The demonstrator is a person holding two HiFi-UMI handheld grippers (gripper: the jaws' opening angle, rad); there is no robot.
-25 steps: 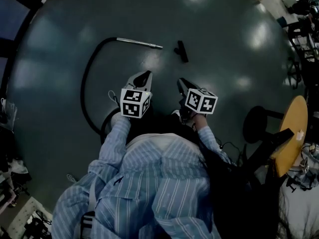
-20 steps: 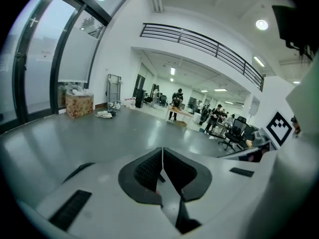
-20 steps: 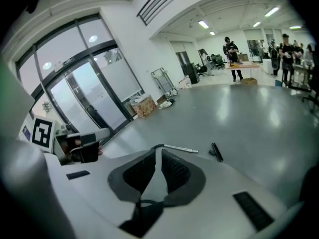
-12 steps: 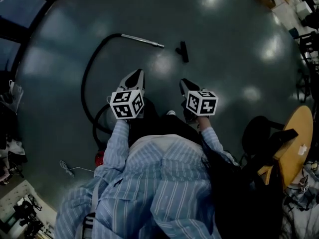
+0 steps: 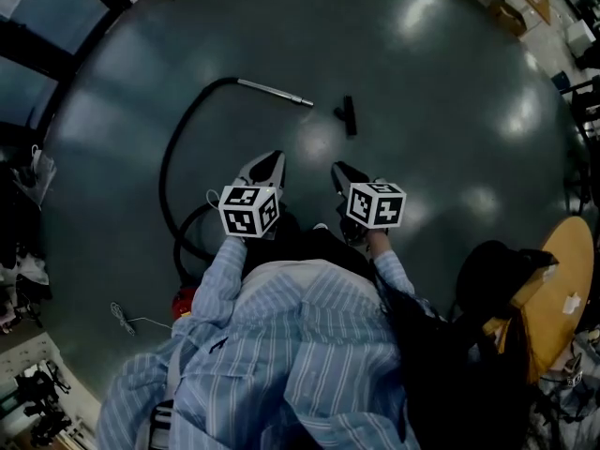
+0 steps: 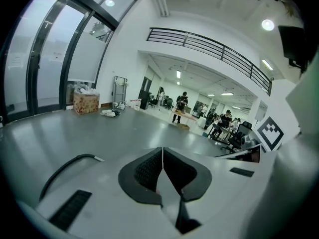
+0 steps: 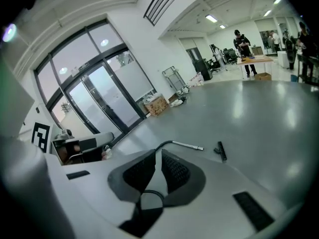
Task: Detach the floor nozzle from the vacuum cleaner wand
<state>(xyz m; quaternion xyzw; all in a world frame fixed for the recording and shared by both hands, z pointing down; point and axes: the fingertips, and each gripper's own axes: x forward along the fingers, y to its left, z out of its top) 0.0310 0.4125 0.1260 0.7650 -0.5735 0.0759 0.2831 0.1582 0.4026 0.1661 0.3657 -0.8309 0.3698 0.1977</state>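
Observation:
A silver wand (image 5: 274, 92) lies on the grey floor at the end of a black hose (image 5: 173, 153). The small black floor nozzle (image 5: 349, 115) lies apart from it, a little to the wand tip's right. My left gripper (image 5: 272, 160) and right gripper (image 5: 339, 169) hang side by side in front of the person, nearer than both parts, each shut with nothing between the pads. The right gripper view shows the wand (image 7: 188, 145) and nozzle (image 7: 221, 151) beyond the shut right gripper (image 7: 158, 156). In the left gripper view only the hose (image 6: 65, 168) shows beside the shut left gripper (image 6: 162, 151).
The red vacuum body (image 5: 183, 300) sits by the person's left side, a thin cable (image 5: 131, 319) beside it. A round wooden table (image 5: 562, 279) and a black stool (image 5: 492, 270) stand at the right. A cardboard box (image 6: 85, 102) and people at desks (image 6: 179, 103) are far off.
The person and the head view have shifted over the floor, and both grippers have swung along, staying shut and empty. Wand and nozzle lie apart as before.

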